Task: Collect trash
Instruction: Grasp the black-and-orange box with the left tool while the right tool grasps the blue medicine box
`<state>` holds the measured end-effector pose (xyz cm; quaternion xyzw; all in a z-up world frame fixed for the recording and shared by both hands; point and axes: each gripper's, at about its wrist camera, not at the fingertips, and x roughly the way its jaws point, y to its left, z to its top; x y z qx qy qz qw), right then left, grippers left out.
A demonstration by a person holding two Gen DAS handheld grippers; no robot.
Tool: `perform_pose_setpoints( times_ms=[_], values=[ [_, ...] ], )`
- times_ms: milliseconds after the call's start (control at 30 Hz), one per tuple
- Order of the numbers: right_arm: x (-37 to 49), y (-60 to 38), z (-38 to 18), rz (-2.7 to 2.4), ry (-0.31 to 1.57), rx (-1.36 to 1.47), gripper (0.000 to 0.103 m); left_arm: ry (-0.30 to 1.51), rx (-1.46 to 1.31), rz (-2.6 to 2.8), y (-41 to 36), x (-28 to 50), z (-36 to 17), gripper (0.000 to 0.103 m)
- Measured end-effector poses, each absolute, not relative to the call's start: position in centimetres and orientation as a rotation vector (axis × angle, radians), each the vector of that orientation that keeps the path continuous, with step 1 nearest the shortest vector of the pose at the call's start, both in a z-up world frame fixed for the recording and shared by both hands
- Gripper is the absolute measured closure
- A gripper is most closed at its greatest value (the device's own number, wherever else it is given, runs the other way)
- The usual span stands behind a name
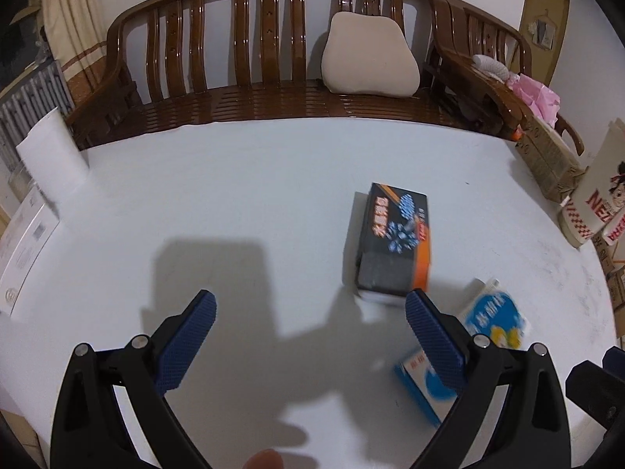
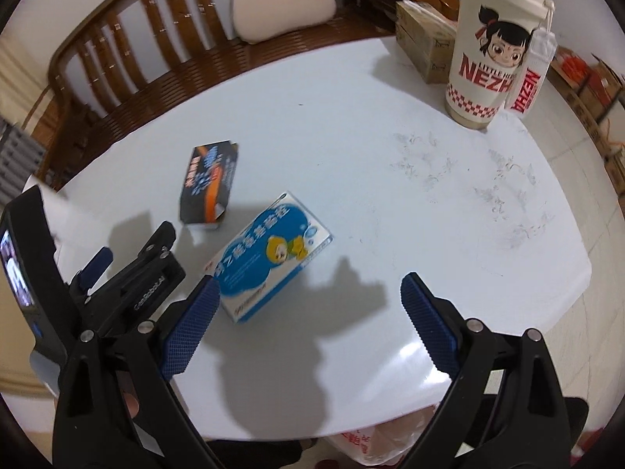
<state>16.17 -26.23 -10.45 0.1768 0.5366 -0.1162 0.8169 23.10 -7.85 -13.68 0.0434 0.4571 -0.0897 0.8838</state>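
Observation:
A black and orange carton [image 1: 394,240] lies on the white table [image 1: 254,179], just beyond my left gripper's right finger; it also shows in the right wrist view [image 2: 209,183]. A blue and white carton [image 2: 269,258] lies nearer, just past the left finger of my right gripper; in the left wrist view [image 1: 494,318] it sits partly behind the right finger. My left gripper [image 1: 310,305] is open and empty above the table. My right gripper [image 2: 308,287] is open and empty. The left gripper also shows in the right wrist view [image 2: 133,258] at the left.
A tall Nezha paper cup [image 2: 490,47] and a brown cardboard box [image 2: 424,45] stand at the table's far right. A wooden bench [image 1: 273,62] with a beige cushion [image 1: 369,56] runs behind the table. A plastic bag [image 2: 375,443] hangs below the near edge.

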Motion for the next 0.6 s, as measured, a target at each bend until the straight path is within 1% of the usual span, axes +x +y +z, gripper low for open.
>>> perform_pose_setpoints(
  times_ms=[333,600],
  values=[
    [18.5,-27.0,-12.8,-0.308,1.172,0.451,0.012,0.973,0.114,-0.206,-9.5,27.2,-15.5,0.008],
    [20.2,-28.2,-14.5,-0.370,1.192,0.568,0.012,0.980,0.101,-0.237,-10.5,29.1,-15.7,0.008]
  ],
)
